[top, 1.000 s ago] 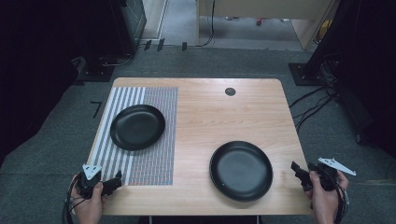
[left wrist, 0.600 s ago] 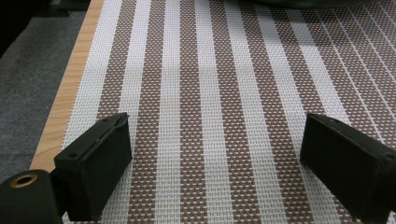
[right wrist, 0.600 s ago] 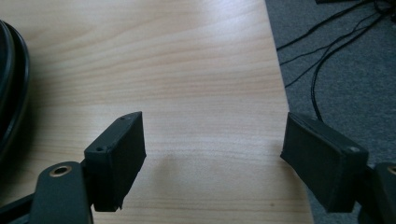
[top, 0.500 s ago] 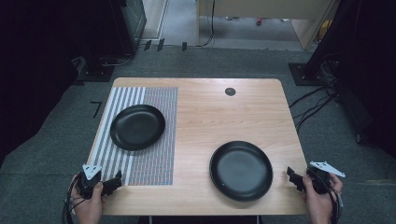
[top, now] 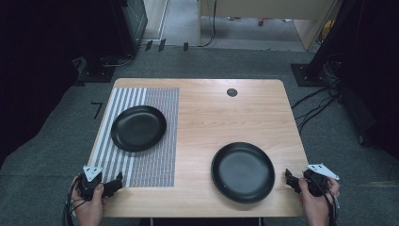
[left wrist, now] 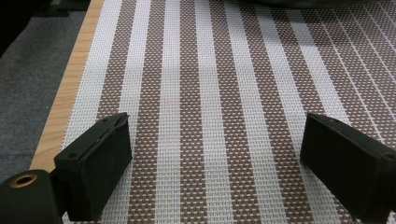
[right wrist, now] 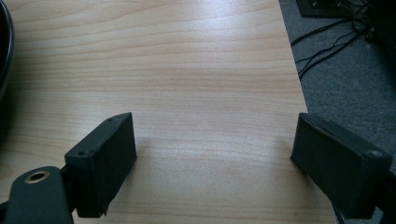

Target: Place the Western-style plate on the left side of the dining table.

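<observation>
While the left gripper (top: 115, 182) is staying parked over the near corner of the striped placemat (top: 155, 160), I am watching my right gripper (top: 292, 179) creeping in from beyond the table's (top: 207, 122) right edge toward the near plate (top: 243, 172); a second ago it was sitting farther out. To me that means the reach for this plate is only beginning, with nothing gripped yet.

Both grippers are standing wide open and empty: in the left gripper view the jaws are spread over the placemat weave (left wrist: 210, 116), and in the right gripper view they are spread over bare wood (right wrist: 196, 93), the plate's dark rim (right wrist: 3, 56) just peeking in at the left.

Taking the near plate as my landmark, the right gripper is just beside its right rim, apart from it; the second plate (top: 138, 127) is lying well away to its far left, on the placemat. The near plate is lying flat, opening upward; being round, it is offering no long axis, so any rim approach should serve.
</observation>
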The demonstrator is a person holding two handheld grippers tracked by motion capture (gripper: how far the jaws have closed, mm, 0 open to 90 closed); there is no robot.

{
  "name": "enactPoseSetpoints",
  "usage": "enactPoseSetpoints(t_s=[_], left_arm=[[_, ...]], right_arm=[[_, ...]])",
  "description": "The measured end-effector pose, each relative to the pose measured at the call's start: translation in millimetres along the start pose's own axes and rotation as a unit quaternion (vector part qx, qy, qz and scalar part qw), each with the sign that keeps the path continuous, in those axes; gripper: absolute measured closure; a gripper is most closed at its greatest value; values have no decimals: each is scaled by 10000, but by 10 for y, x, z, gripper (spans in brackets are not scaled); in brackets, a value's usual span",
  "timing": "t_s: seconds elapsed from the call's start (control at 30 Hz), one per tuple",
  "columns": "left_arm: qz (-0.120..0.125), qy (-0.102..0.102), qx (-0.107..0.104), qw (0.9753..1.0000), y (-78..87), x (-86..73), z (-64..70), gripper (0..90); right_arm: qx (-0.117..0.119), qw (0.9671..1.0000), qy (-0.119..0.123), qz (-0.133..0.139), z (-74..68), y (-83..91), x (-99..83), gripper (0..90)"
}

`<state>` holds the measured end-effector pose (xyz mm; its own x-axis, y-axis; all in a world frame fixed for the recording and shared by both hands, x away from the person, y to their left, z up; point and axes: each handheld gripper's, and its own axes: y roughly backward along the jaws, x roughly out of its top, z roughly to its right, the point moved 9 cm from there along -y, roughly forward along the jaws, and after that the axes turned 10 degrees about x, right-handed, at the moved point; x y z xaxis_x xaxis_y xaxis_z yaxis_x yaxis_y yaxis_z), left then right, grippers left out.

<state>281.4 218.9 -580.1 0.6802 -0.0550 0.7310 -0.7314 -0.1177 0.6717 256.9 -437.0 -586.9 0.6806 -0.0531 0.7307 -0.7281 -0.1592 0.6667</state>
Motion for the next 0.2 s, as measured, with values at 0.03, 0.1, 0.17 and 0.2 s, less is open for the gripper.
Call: enactPoseSetpoints(t_s=[0.03,0.1,0.17,0.2], left_arm=[[1,-1,0,10000,0,0,0,85],[1,1,0,10000,0,0,0,85],[3,7,-1,10000,-1,1,0,85],[-1,8,-3,10000,-1,1,0,84]], right_arm=[[0,10000,-1,1,0,0,0,128],[0,10000,-2,1,0,0,0,128],[0,10000,-2,2,0,0,1,128],[0,10000,-3,2,0,0,0,128]])
